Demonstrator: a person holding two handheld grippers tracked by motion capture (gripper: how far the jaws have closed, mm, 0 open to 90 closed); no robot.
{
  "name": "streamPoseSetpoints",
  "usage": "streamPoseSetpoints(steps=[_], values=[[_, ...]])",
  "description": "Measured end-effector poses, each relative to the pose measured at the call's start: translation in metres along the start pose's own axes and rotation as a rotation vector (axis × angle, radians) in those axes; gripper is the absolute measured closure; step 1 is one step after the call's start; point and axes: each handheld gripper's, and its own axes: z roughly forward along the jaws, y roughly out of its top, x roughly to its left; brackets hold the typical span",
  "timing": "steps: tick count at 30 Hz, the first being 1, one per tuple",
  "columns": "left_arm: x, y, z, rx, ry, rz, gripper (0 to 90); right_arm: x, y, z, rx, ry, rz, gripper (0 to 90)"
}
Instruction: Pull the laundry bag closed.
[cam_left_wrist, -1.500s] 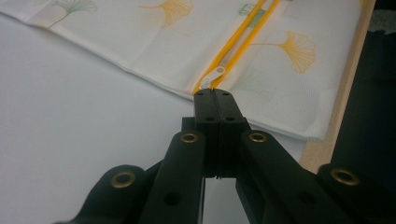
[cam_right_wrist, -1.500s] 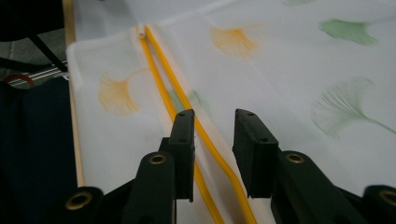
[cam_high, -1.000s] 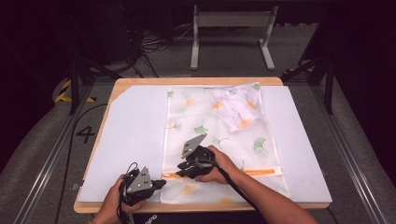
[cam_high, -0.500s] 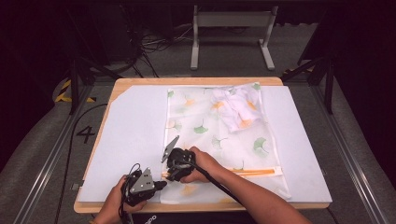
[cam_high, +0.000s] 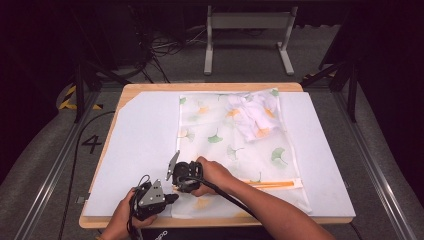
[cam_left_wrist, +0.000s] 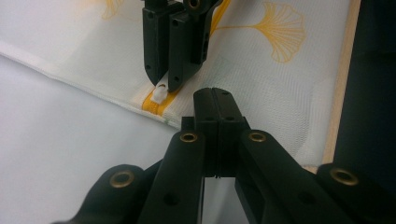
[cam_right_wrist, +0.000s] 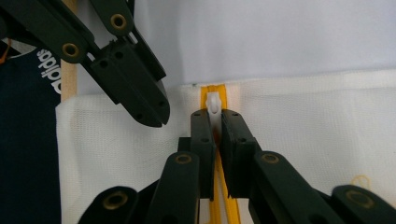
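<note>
The right claw (cam_right_wrist: 214, 122) is clenched on the white zipper pull (cam_right_wrist: 213, 103) of the mesh bag (cam_high: 220, 135), at the end of the orange zipper (cam_high: 270, 184) near the bag's left edge. The right forearm reaches in diagonally from the lower right, hand wrapped over the claw. The left claw (cam_left_wrist: 215, 100), its jaws pressed together on the bag's near corner, sits just beside it, held low at the near edge of the surface (cam_high: 135, 135).
</note>
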Motion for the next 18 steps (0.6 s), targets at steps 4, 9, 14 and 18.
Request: streamPoseSetpoints(steps=[4,9,14,18], values=[[0.0004,0.0018,0.0009,-0.004,0.017,0.016,90.0,0.0024,0.0013,-0.0003,0.006,-0.021,-0.020,84.7],[0.0064,0.0044,0.0046,-0.013,0.034,0.051,90.0,0.0066,0.0044,-0.0006,0.030,-0.050,-0.060,84.8],[0.0052,0.0030,0.0048,0.000,0.021,0.011,90.0,0.0067,0.0026,-0.0013,0.029,-0.048,-0.064,84.8],[0.0063,0.0010,0.0050,-0.010,0.012,-0.007,90.0,0.0078,0.0013,-0.0006,0.032,-0.052,-0.061,84.9]])
